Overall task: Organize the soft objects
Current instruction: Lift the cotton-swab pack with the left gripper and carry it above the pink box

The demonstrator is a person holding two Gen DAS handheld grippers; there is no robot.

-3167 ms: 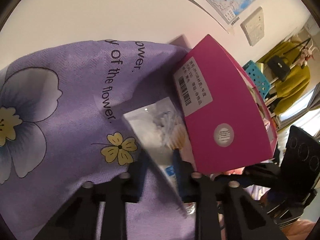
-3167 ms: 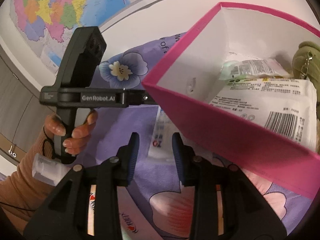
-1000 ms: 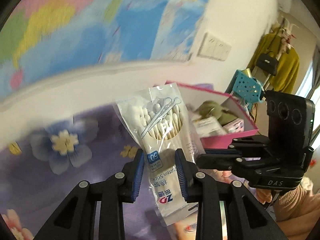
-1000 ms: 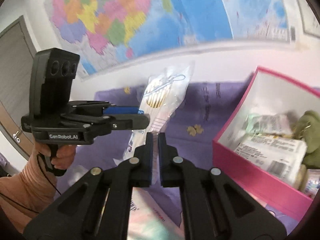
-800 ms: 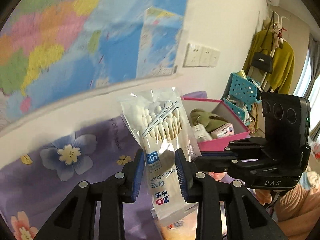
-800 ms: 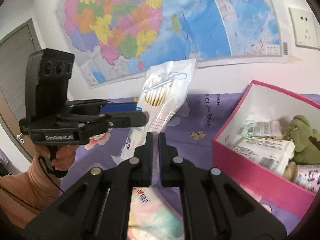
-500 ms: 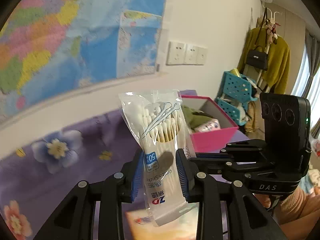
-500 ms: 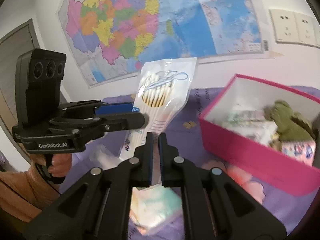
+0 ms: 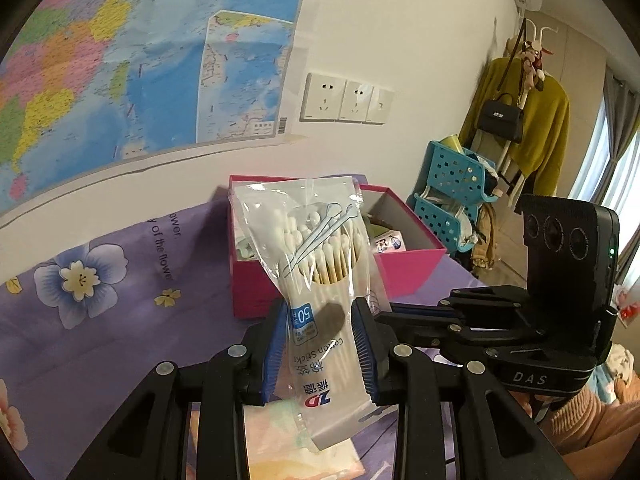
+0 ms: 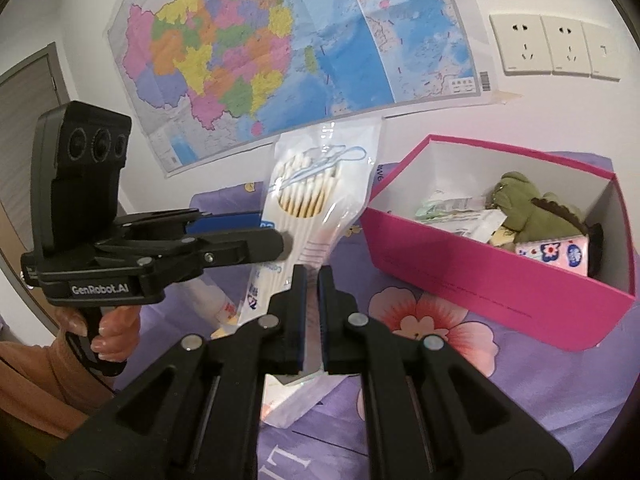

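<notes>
A clear bag of cotton swabs [image 9: 320,276] is clamped upright between the pads of the left hand-held gripper [image 9: 320,334], lifted clear of the purple flowered cloth [image 9: 80,320] that covers the table. In the right wrist view the same bag is seen beside the left hand-held gripper, short of the pink box [image 10: 500,276]. The right hand-held gripper [image 10: 313,300] is closed, and no object can be made out as gripped between its pads.

Part of the sorting appears to be done: inside the pink box a green plush toy [image 10: 532,208], a flowered tissue pack [image 10: 552,254] and some flat packets [image 10: 452,216] are already lying together.

The swab bag is judged to be on its way to the box, its release there being still outstanding. On the cloth below the hand-held grippers, a pastel flat packet [image 9: 276,444] and a small tube-like item [image 10: 212,300] remain, and these are probably still to be collected.
</notes>
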